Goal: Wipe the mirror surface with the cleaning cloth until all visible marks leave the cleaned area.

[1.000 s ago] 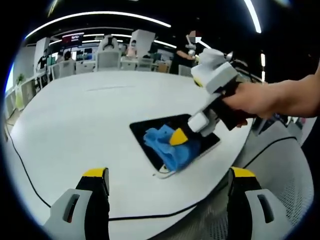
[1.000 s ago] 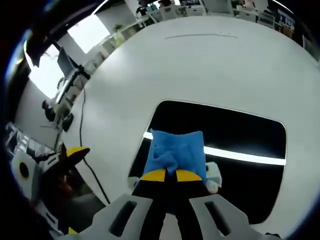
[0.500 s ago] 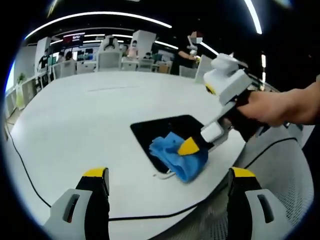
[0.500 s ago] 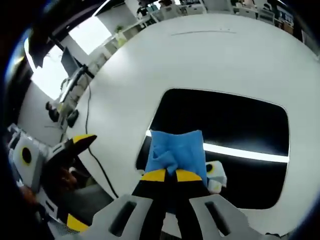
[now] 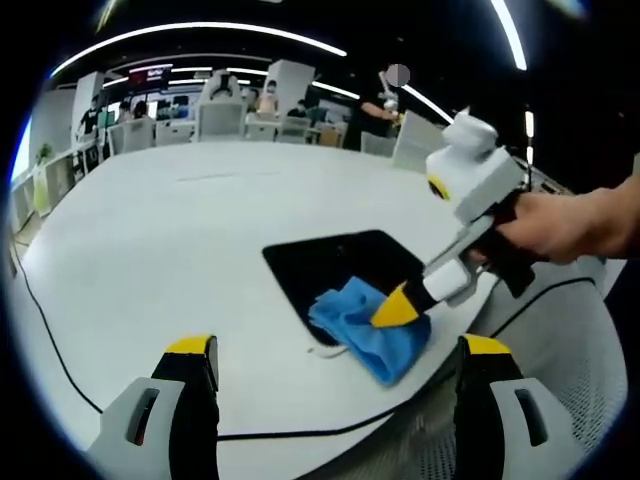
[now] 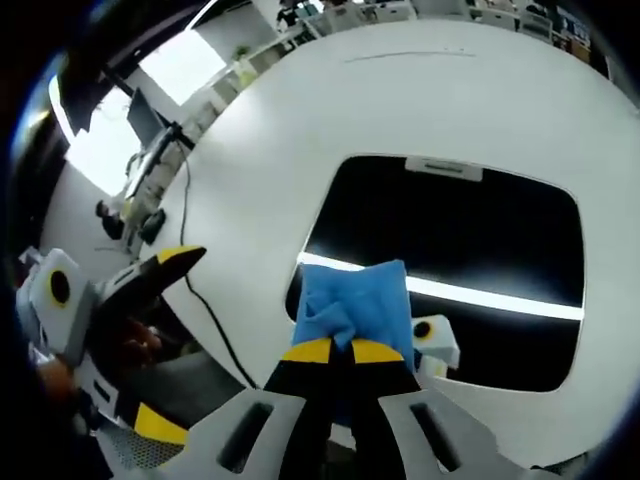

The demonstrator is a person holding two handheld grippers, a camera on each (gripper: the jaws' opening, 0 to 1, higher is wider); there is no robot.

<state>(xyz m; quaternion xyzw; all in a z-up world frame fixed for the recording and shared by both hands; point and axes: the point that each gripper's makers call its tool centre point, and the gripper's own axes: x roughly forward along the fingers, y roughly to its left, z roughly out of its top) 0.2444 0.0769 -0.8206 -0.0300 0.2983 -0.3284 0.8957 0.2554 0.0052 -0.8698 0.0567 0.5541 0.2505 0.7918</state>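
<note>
The cleaning cloth (image 6: 355, 305) is soft, light and limp, so it bunches and folds under pressure; my judgement is it is best taken by a gathered fold, as it is now, with enough slack ahead of the tips to lie flat on the glass. The mirror (image 6: 450, 255) is probably the fragile item: thin, rigid, slick, lying loose on the white table (image 5: 160, 230), so it may slide if pushed hard sideways. Cloth is bright blue, crumpled, a thick wad. Mirror is a dark rounded rectangle, flat on the table near the table's edge, reflecting a ceiling light as one bright stripe; no marks can be made out on it at this size. A small white tab or stand piece (image 6: 437, 340) shows at the mirror's near rim, just beside the cloth. The right gripper (image 6: 331, 352) is clenched on a fold of the cloth, yellow tips together, cloth pressed down at the mirror's near edge and partly overhanging onto the table. A person's hand (image 5: 560, 225) holds that gripper. The left gripper (image 5: 330, 360) hangs well apart from the mirror, jaws spread wide, grasping nothing. A black cable (image 5: 60, 355) trails across the table on the side away from the mirror.
</note>
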